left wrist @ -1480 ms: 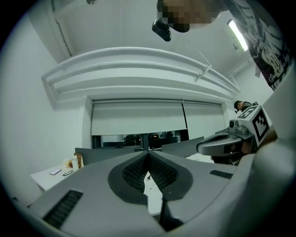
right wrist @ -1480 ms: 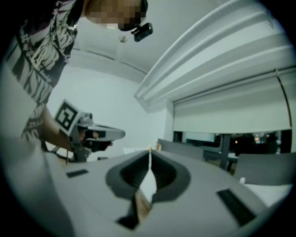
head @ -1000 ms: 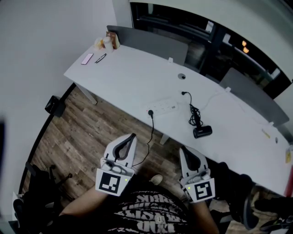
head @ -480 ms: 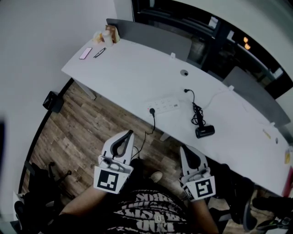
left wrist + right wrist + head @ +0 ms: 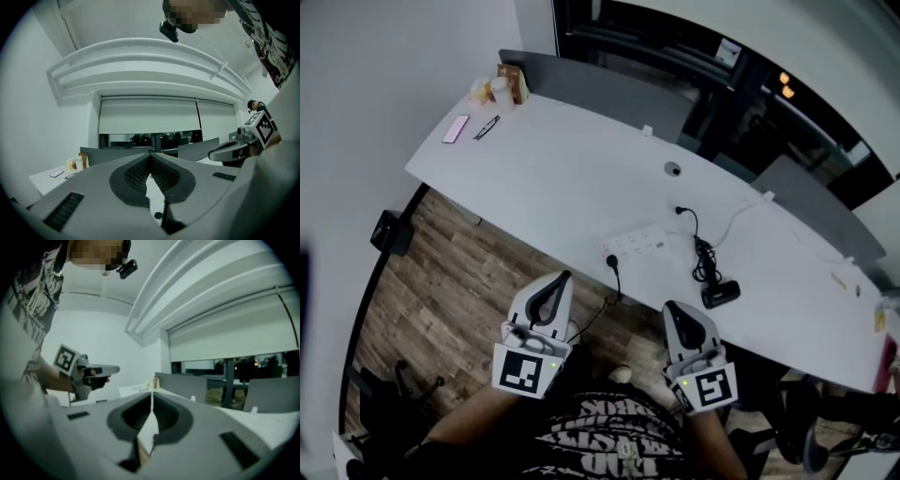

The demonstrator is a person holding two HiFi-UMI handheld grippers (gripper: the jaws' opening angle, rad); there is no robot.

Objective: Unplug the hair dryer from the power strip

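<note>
From above, a long white curved desk (image 5: 562, 178) runs from 10 o'clock to 4 o'clock over a brown wood-plank floor (image 5: 450, 281). A white rectangular power strip (image 5: 636, 242) lies near the desk's front edge. A black plug (image 5: 611, 262) sits at its left end, and a thin black cord (image 5: 598, 314) drops from it over the edge. The small black hair dryer (image 5: 719, 294) lies on the desk at about 4 o'clock from the strip. Its black bunched cord (image 5: 703, 253) leads up to a plug head by the strip's right end; I can't tell whether that one is seated in a socket.

The left gripper (image 5: 565, 277) and the right gripper (image 5: 672, 307) are both held short of the desk edge, touching nothing. The strip is at 1 o'clock from the left tips and 11 o'clock from the right tips, while the dryer is at 2 o'clock from the right tips, near but apart. A pink flat phone (image 5: 455, 128) lies at the desk's far left end.

In the left gripper view, the left gripper (image 5: 150, 158) has its ribbed pads pressed tip to tip with nothing caught between them, and the right gripper (image 5: 234, 149) is at 3 o'clock.

In the right gripper view, the right gripper (image 5: 152, 399) is likewise closed and empty — only a hairline seam shows — with the left gripper (image 5: 101, 369) at 9 o'clock.
</note>
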